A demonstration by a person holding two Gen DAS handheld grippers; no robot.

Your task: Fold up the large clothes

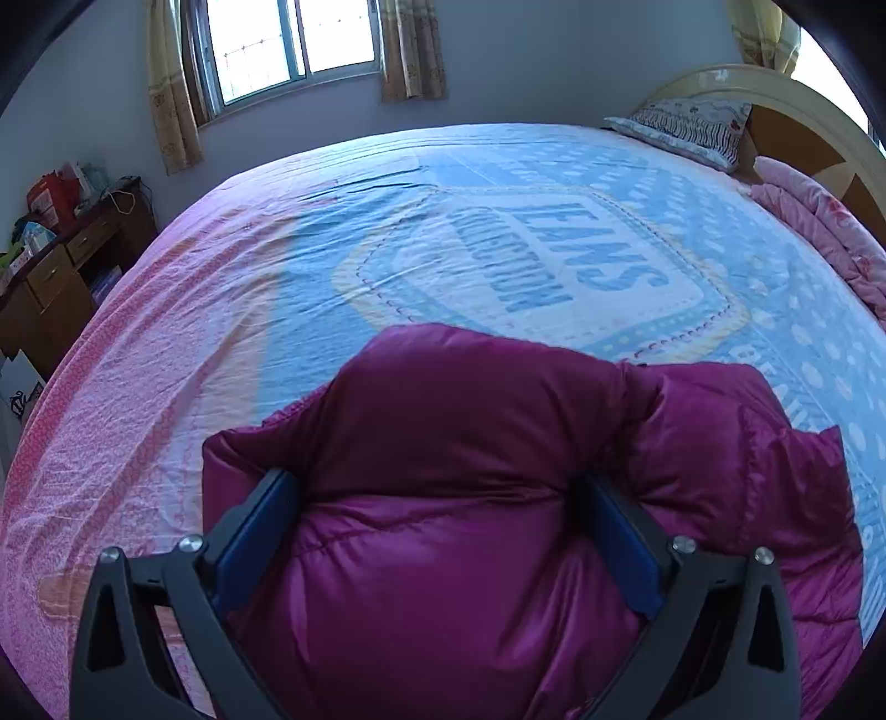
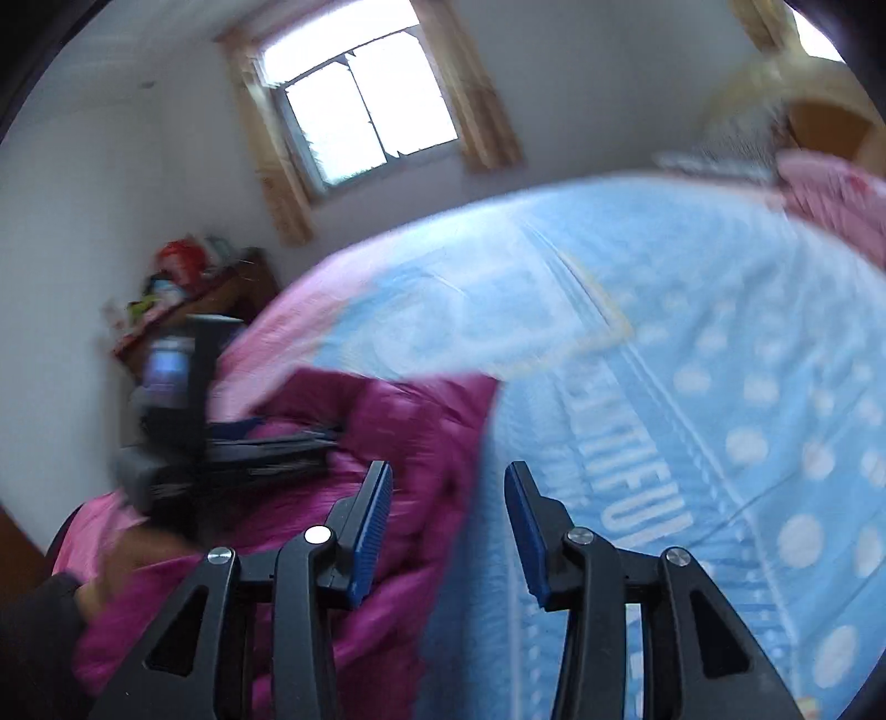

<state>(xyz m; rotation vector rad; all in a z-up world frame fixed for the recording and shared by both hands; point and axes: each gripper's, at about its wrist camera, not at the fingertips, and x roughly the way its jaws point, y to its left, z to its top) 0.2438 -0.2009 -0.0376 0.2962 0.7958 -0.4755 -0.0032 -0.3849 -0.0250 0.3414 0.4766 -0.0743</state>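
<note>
A magenta quilted jacket (image 1: 443,443) lies bunched on the bed's near side, on a blue and pink sheet (image 1: 498,232). My left gripper (image 1: 437,487) is wide open with its jaws on either side of a puffy fold of the jacket, not closed on it. In the blurred right wrist view the jacket (image 2: 387,432) lies at the left. My right gripper (image 2: 448,476) is open and empty above the jacket's right edge. The left gripper (image 2: 266,443) shows there lying over the jacket.
A striped pillow (image 1: 686,130) and a pink quilt (image 1: 819,232) lie by the headboard (image 1: 797,111) at far right. A cluttered wooden desk (image 1: 61,249) stands left of the bed. A curtained window (image 1: 288,44) is in the far wall.
</note>
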